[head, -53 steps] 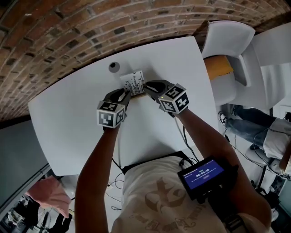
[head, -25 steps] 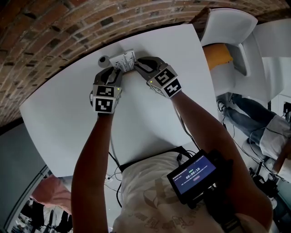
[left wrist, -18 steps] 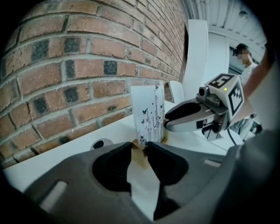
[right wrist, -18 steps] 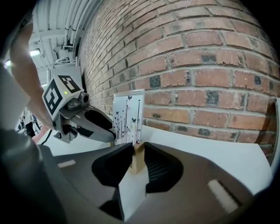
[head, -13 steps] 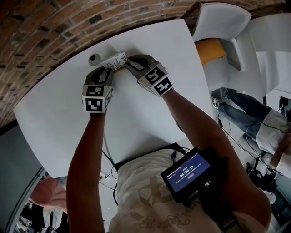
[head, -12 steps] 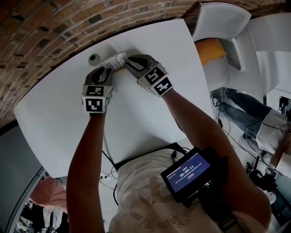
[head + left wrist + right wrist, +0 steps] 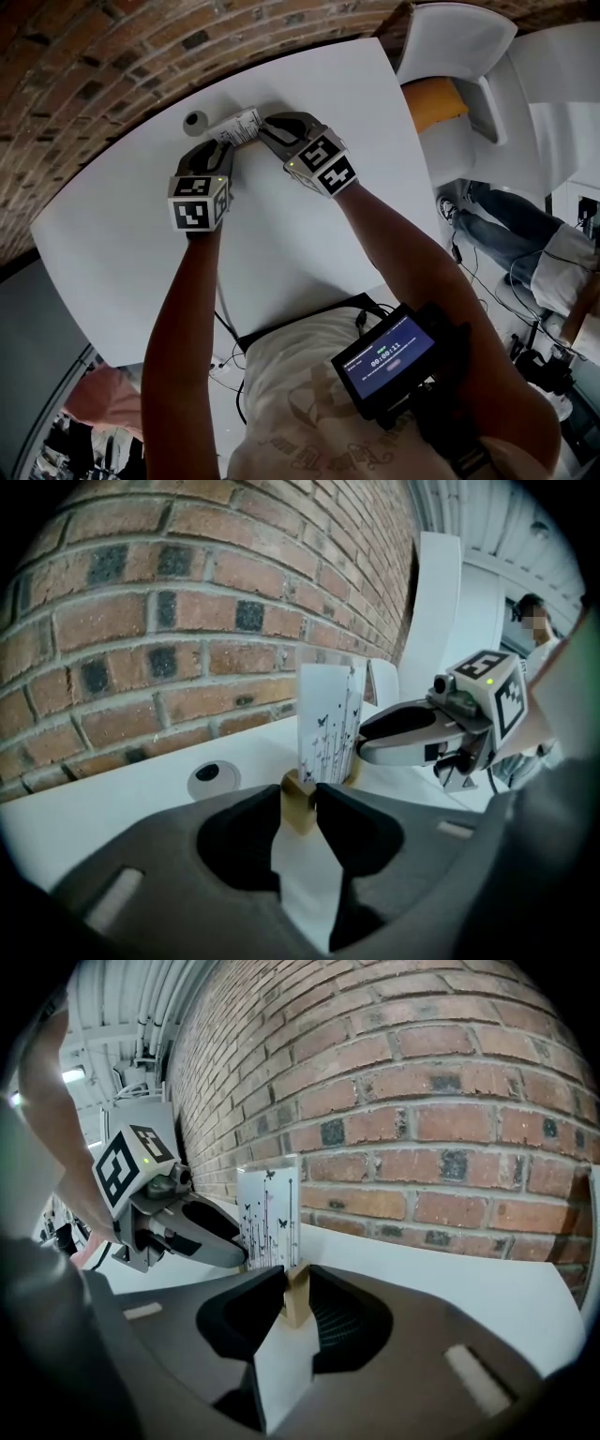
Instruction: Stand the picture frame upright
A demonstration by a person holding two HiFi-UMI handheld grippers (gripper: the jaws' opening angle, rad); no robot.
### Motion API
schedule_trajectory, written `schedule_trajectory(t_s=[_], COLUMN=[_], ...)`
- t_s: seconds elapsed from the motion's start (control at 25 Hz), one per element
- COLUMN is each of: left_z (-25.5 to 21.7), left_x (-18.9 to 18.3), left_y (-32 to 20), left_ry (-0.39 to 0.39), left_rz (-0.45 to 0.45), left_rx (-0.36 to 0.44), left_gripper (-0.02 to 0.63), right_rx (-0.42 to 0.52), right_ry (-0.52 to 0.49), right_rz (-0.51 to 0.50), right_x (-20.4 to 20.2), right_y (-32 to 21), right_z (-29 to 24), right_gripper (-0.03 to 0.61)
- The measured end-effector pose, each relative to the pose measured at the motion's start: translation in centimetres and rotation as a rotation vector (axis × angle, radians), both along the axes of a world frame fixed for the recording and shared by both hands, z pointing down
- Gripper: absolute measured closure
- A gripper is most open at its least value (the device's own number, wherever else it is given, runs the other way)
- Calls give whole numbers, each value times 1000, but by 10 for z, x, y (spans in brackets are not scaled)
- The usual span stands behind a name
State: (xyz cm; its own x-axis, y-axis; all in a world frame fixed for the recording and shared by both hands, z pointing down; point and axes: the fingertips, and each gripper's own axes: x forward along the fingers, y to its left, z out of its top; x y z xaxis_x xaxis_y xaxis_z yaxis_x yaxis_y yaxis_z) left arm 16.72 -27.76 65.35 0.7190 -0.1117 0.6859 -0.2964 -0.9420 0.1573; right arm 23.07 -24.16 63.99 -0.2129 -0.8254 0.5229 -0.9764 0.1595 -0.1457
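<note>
Brick wall (image 7: 94,56) backdrop; picture frame (image 7: 242,124) upright near wall. Left gripper (image 7: 300,803) and right gripper (image 7: 295,1302) each clamp frame's lower ends. Uneven release could topple frame.

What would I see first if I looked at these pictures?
The little picture frame with black butterflies, standing near the far edge of the white table, by the brick wall. The left gripper and right gripper pinch its wooden edge from either side.
</note>
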Motion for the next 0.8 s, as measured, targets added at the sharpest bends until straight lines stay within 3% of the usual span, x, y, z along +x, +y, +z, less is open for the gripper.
schedule_trajectory(t_s=[0.12,0.48,0.8], left_z=[0,-18,-46], left_x=[-4,-26,-56], left_y=[0,11,52], left_ry=[29,86,144], left_rz=[-38,-93,-127], left_rx=[-43,-51,-55], left_gripper=[483,483,538], right_rx=[14,64,139], right_ry=[-19,-53,-124], right_rz=[8,15,57], right_x=[1,-2,-14], right_y=[0,13,47], right_z=[-3,-26,-63], right_gripper=[474,500,549])
